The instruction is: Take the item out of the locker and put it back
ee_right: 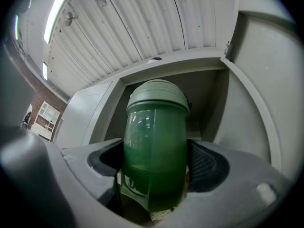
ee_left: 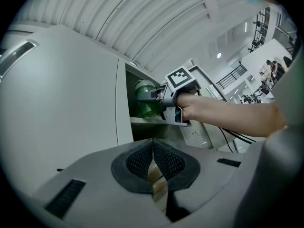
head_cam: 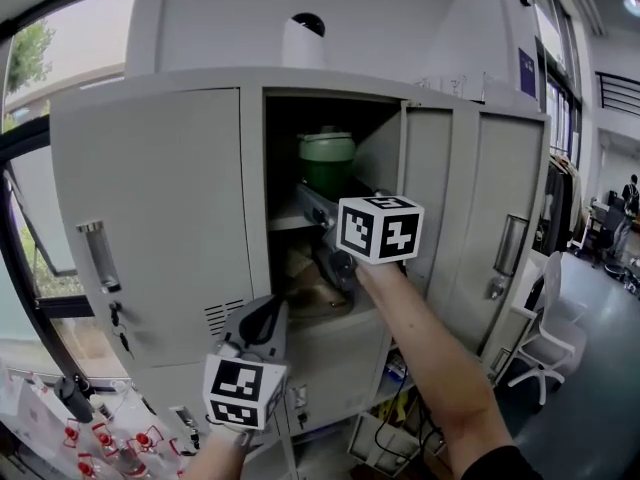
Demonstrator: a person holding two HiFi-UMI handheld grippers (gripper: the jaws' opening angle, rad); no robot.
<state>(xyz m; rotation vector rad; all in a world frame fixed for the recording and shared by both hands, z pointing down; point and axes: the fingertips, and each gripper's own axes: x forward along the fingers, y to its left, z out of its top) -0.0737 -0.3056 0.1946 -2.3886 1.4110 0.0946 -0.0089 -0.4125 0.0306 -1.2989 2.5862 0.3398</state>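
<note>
- Right gripper view shows the right gripper (ee_right: 156,177) clamped on the green bottle (ee_right: 156,146). Its pads (ee_right: 205,163) press the lower body from both sides, and the bottle stands upright in the centre of the frame.
- Head view puts the bottle in the upper compartment of the locker (head_cam: 150,198), at upper centre of the frame, beside the open door (head_cam: 385,153) and above the shelf (head_cam: 285,222). The gripper hides the bottle's foot, so I cannot tell whether it rests on the shelf or hangs just clear.
- Left gripper (head_cam: 262,320) hangs at lower left of the head view, in front of the locker and well apart from the bottle. Its own view shows its jaws together with nothing between them.
- Step in hand, as I judge it: the bottle is gripped at the mouth of the compartment. This is either the start of drawing it out or the end of setting it back, and the frames do not settle which.
- Next move, if drawing out: pull straight back out of the opening, keeping the bottle upright and clear of the door at right and the compartment's top edge.
- Next move, if setting back: lower the bottle flat onto the shelf, well in from the front lip. Then let the jaws part and back out without knocking it.
</note>
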